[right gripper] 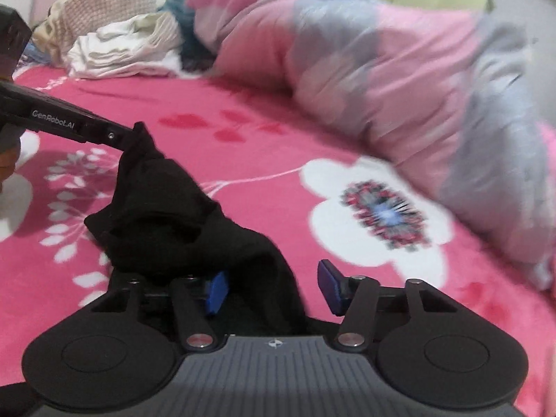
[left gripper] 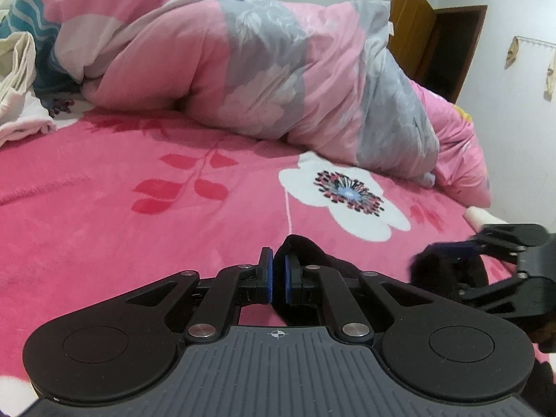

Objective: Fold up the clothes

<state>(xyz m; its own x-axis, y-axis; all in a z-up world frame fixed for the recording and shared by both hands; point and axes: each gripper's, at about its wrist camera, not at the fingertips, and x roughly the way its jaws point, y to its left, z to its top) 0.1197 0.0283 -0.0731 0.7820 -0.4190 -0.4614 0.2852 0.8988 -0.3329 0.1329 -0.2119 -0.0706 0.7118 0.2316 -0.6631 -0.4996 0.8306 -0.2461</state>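
The black garment (right gripper: 166,215) lies bunched on the pink floral bed sheet (right gripper: 271,160), near the front edge of the bed, with one corner lifted. The left gripper (right gripper: 130,139) has its jaws clenched on that raised corner; in the left wrist view the blue pads are pressed nearly together with black cloth pinched between them. The right gripper (right gripper: 272,288) has its jaws standing apart, and a fold of the garment lies between them, touching the left pad but not squeezed.

The step in hand looks like getting a second hold so the piece can be spread flat. To do it well, the right jaws should slide to a true edge or corner rather than a bunched middle, then close on a single layer. The left grip should stay firm and low. The pink and grey quilt (right gripper: 382,76) at the far side and the pale clothes pile (right gripper: 121,52) at far left leave bare sheet between for laying it out.
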